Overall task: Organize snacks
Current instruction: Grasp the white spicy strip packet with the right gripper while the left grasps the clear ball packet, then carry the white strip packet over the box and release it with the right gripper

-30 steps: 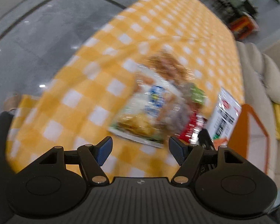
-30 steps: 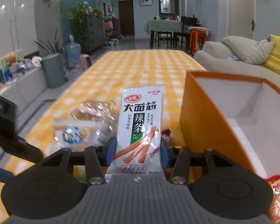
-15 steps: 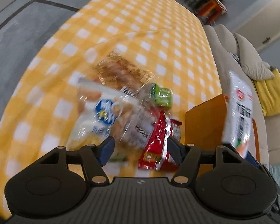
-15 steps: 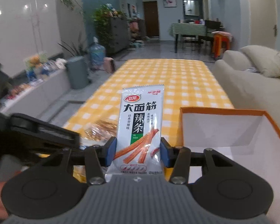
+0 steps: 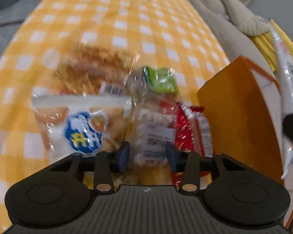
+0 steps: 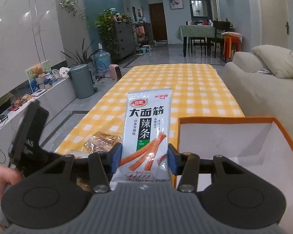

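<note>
My right gripper (image 6: 144, 160) is shut on a white spicy-strip packet (image 6: 146, 134), held upright above the table beside the orange box (image 6: 224, 119). The packet also shows at the right edge of the left wrist view (image 5: 289, 78). My left gripper (image 5: 147, 157) is open, low over a pile of snacks: a clear bag with a white label (image 5: 154, 134) lies between its fingers, a bag with a blue logo (image 5: 82, 128) to the left, a red packet (image 5: 189, 128) to the right, a green packet (image 5: 162, 80) and a brown-snack bag (image 5: 91, 66) beyond. The view is blurred.
The yellow checked tablecloth (image 6: 185, 81) stretches far ahead. The orange box (image 5: 236, 105) with white inside stands at the right of the pile. A grey sofa with cushions (image 6: 263, 72) runs along the right. A hand (image 6: 0, 181) holds the left gripper.
My left gripper has moved forward and down onto the snack pile, and its fingers now flank the clear bag. My right gripper has lifted the white packet higher, over the box side.
</note>
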